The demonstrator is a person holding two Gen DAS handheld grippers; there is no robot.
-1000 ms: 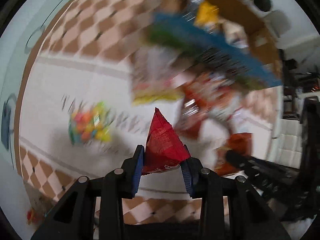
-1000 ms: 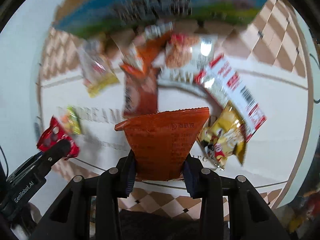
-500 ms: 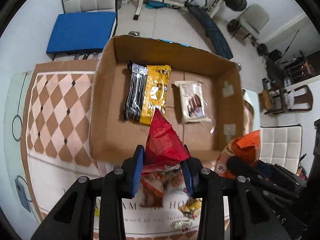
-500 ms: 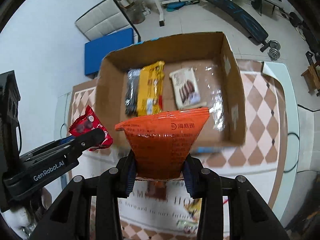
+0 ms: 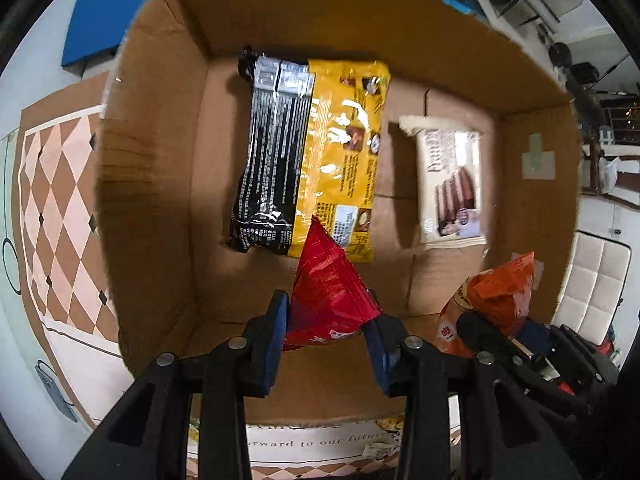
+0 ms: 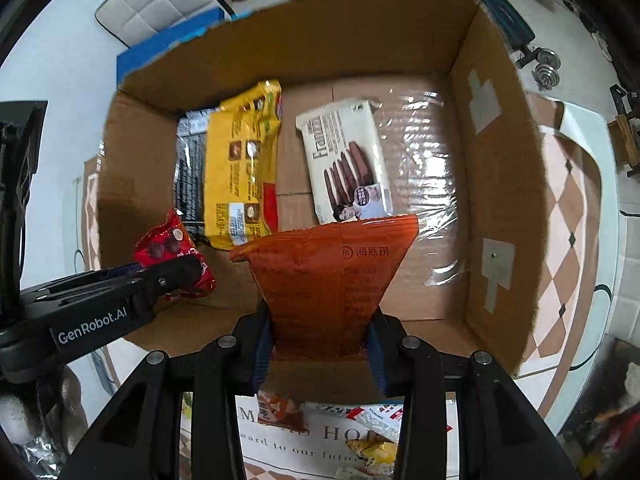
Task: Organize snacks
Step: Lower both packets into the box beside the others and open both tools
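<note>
Cardboard box (image 5: 148,184): open-topped, on a patterned table; both grippers hover over it.
Already inside: a black-and-yellow packet (image 5: 308,152) lying flat at left, a white biscuit packet (image 6: 346,164) beside it.
Orange packet (image 6: 328,276): pinched by the right gripper (image 6: 320,350) above the box's near right.
Red packet (image 5: 328,296): pinched by the left gripper (image 5: 324,350) above the near left.
Left to do: release both; a few snacks (image 6: 376,416) wait on the table outside.

Both wrist cams close above, sharing box (image 5: 152,128) interior.

Orange packet (image 6: 332,280) over cardboard box (image 6: 500,184)
</note>
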